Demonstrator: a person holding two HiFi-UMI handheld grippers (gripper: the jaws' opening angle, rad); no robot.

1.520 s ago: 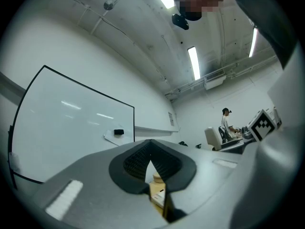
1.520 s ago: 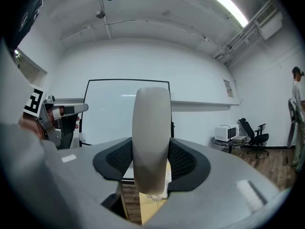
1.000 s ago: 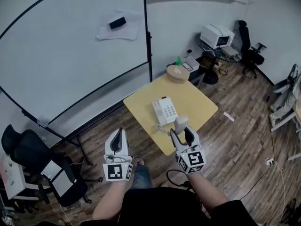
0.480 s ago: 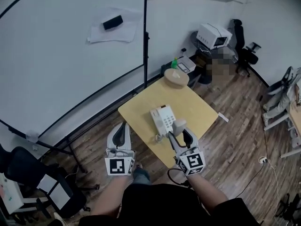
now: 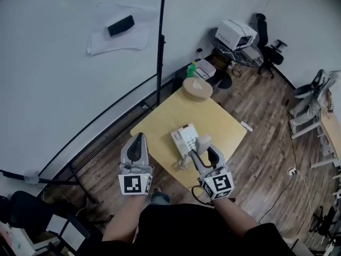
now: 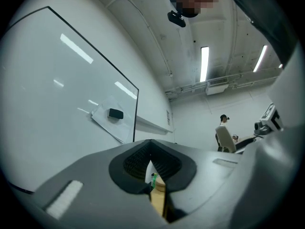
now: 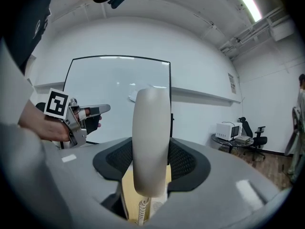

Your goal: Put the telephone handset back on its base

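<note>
A white telephone base [image 5: 184, 138] with a keypad lies on the yellow square table [image 5: 213, 116]. My right gripper [image 5: 205, 151] is shut on the white handset [image 5: 203, 142], which it holds upright just right of the base, over the table's near edge. In the right gripper view the handset [image 7: 151, 147] stands between both pads of the right gripper [image 7: 151, 162], with the coiled cord [image 7: 141, 213] hanging below. My left gripper [image 5: 138, 139] hovers left of the table, off its edge, shut and empty. The left gripper view shows the left gripper [image 6: 151, 165] with its pads nearly together and nothing between them.
A round tan basket [image 5: 197, 87] sits on the table's far corner, with a green bottle [image 5: 191, 70] behind it. A large whiteboard [image 5: 69, 73] with an eraser [image 5: 121, 25] stands to the left. A printer [image 5: 235, 33] and office chairs [image 5: 272, 52] are at the back right. The floor is wood.
The head view has shifted, so the table sits lower and nearer. The left gripper has come a little closer to the table. The right gripper still holds the handset beside the base.
</note>
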